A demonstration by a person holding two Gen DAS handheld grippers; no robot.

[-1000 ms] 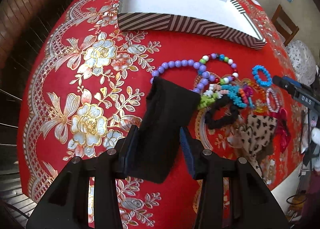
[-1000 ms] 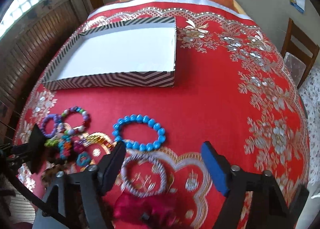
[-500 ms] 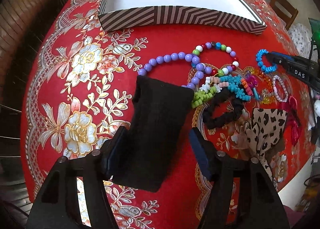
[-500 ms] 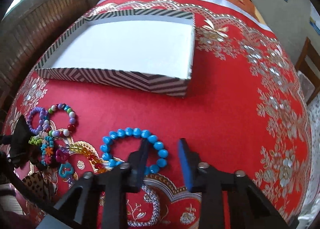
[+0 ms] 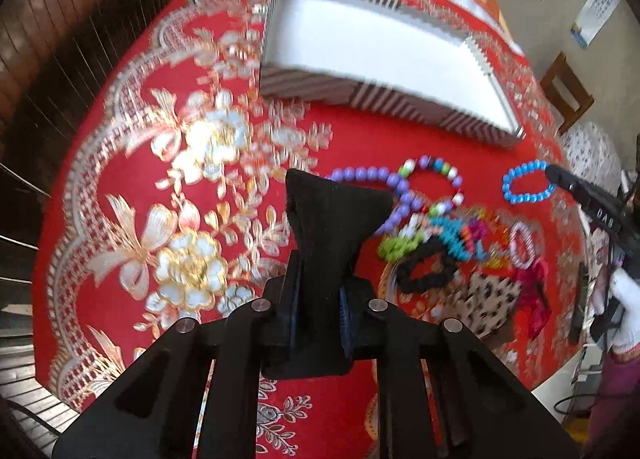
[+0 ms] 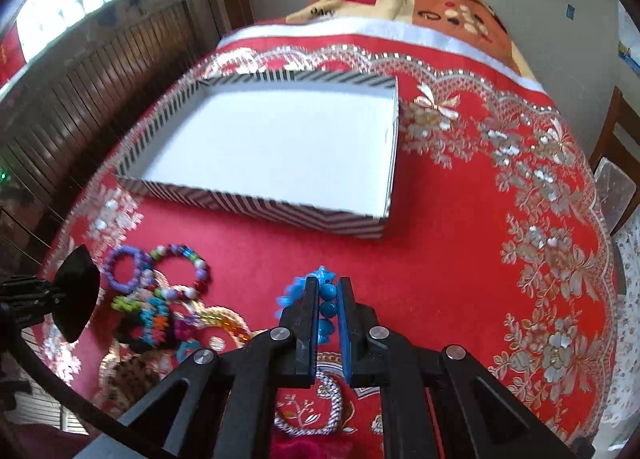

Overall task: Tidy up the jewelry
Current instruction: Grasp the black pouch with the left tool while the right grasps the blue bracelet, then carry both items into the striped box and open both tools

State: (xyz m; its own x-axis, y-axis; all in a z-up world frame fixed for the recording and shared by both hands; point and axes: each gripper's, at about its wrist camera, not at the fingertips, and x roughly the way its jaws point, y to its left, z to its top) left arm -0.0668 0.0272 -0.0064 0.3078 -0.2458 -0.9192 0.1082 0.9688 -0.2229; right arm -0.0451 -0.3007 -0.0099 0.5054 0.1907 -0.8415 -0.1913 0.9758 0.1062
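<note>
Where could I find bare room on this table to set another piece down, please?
The white floor of the striped box is bare. So is the red cloth between the box's near wall and the right gripper, running right. The lower left is crowded: the purple bracelet, multicolour bracelet and tangled pile.

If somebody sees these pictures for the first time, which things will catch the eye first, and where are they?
First, the red tablecloth with gold flowers, and the empty striped box with a white floor at its far side. Then the heap of colourful bead bracelets on the near edge. The left gripper is closing on a black cloth band, and the right gripper pinches the blue bead bracelet.
</note>
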